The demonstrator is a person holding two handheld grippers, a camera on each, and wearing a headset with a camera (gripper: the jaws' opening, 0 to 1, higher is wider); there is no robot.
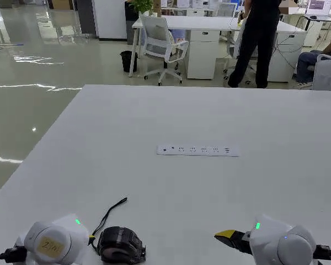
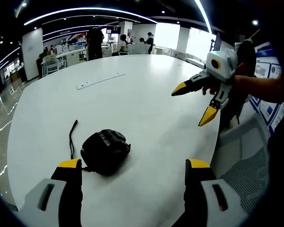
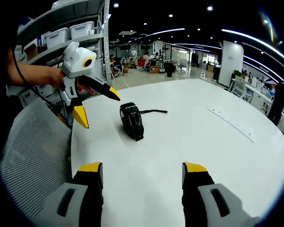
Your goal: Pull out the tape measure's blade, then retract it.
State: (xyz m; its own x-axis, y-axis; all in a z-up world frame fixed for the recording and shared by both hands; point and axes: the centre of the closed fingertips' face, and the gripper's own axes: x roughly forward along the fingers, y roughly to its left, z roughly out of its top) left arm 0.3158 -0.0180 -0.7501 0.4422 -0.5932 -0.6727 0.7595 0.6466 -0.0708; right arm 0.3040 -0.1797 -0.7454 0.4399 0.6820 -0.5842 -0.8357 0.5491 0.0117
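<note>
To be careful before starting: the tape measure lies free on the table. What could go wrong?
The left gripper and right gripper are open, so the tape measure is unheld; pulling its blade may drag it.
It lies near the table edge and could be pushed off.
Its loose strap may snag the fingers.

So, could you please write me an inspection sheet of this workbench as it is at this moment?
Surface: white table, flat, no marks seen.
Job's things: black tape measure lies near the table's front edge, blade not pulled out, its strap loose on the table.
Clutter: white power strip at mid-table, apart from the tape measure.
Grippers: left tongs open, holding nothing; right tongs open, holding nothing; neither touches the tape measure.
Cables: a black cable leaves the left tongs' body; another leaves the right one's.
Surroundings: glossy floor, desks, an office chair, a standing person.
</note>
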